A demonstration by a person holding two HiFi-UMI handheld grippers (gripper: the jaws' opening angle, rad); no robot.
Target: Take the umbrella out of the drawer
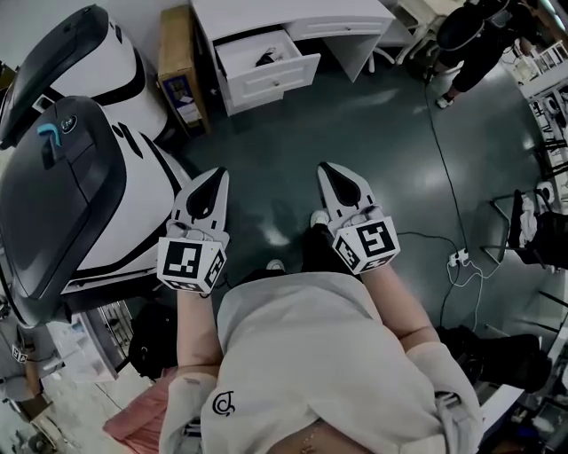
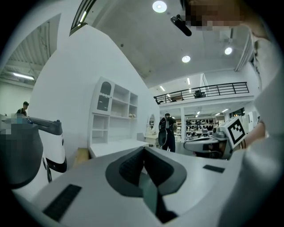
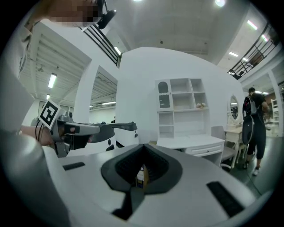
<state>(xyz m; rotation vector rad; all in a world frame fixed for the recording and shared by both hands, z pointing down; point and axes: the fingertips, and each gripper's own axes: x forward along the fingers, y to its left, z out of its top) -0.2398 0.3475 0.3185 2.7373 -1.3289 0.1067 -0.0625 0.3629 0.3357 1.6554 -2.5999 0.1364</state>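
A white desk (image 1: 266,18) stands far ahead across the floor, and its drawer (image 1: 271,75) is pulled open. A small dark thing, likely the umbrella (image 1: 266,58), lies inside the drawer. Both grippers are held out level at waist height, well short of the desk. My left gripper (image 1: 216,176) is shut with nothing in it, its jaws meeting at the tips (image 2: 143,148). The right gripper (image 1: 327,168) is likewise shut and empty (image 3: 143,146). From the right gripper view the desk (image 3: 191,142) and a closed drawer front (image 3: 205,150) appear to the right.
A big white-and-black machine (image 1: 71,177) fills the left side, close to my left gripper. A cardboard box (image 1: 177,53) stands beside the desk. A cable (image 1: 444,168) and power strip (image 1: 459,259) lie on the floor at right. A person in dark clothes (image 1: 470,44) stands far right.
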